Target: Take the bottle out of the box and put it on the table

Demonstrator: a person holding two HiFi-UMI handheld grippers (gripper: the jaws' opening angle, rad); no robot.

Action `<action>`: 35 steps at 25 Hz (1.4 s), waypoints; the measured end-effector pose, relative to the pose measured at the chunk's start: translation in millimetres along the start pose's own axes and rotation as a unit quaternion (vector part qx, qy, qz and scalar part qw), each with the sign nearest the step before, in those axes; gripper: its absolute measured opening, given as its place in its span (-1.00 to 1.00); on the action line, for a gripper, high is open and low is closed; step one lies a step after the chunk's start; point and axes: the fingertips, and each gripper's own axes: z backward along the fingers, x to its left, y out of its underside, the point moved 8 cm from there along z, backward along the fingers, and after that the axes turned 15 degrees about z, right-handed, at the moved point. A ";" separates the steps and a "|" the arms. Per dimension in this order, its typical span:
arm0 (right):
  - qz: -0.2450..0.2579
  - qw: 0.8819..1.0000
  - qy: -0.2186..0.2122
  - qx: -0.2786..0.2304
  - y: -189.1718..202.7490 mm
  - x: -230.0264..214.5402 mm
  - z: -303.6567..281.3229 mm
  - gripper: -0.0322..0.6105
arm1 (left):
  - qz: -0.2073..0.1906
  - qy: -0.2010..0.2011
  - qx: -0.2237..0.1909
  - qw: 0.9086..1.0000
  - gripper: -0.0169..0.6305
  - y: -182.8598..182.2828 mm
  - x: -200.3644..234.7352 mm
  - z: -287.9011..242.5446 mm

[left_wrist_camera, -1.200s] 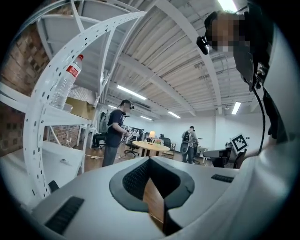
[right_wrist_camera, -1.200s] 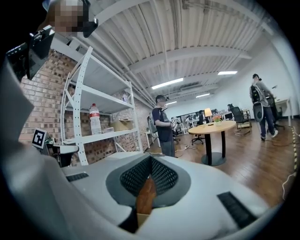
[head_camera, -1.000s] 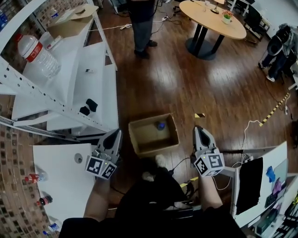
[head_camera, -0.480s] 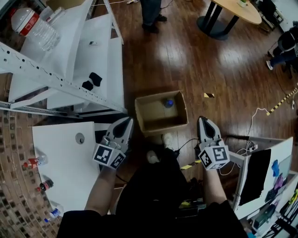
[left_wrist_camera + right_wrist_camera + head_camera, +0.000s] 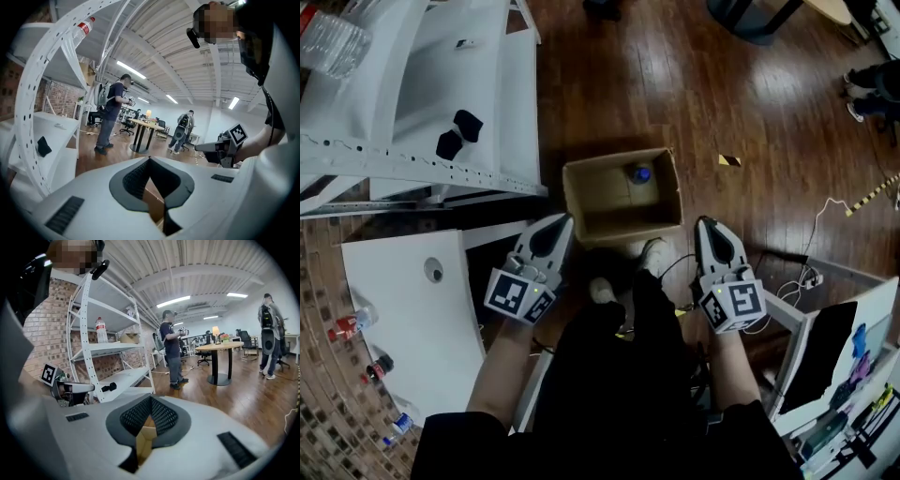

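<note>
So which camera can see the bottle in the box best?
The head view. It looks straight down into the open cardboard box, so the bottle with its blue cap shows at the far end. The left gripper view and the right gripper view only catch some cardboard past their jaws; no bottle shows there.

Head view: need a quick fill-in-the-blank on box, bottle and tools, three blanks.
The cardboard box sits on the wooden ___.
The bottle inside it has a ___ cap.
The left tool and right tool both have their jaws ___, holding nothing.
Missing words: floor; blue; shut.
</note>
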 end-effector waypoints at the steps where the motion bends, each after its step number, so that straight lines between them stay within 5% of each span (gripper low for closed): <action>1: 0.004 1.000 -0.004 -0.002 6.2 -3.7 -6.8 -0.89 | -0.003 0.001 -0.002 1.000 -0.94 6.5 3.2 -7.7; 8: 0.020 0.999 -0.024 -0.038 75.4 -35.6 -69.2 -0.89 | -0.051 0.030 -0.002 0.998 -0.94 72.1 27.5 -66.1; 17: 0.068 0.989 -0.036 -0.127 221.1 -59.6 -186.0 -0.89 | -0.117 0.100 -0.053 0.987 -0.94 247.4 119.4 -148.7; 21: 0.087 0.986 -0.035 -0.140 261.0 -52.7 -214.1 -0.89 | -0.128 0.114 -0.072 0.983 -0.94 295.9 148.4 -166.5; 35: 0.069 0.988 -0.038 -0.129 288.3 -75.7 -228.4 -0.89 | -0.123 0.127 0.020 0.984 -0.93 361.5 178.2 -235.8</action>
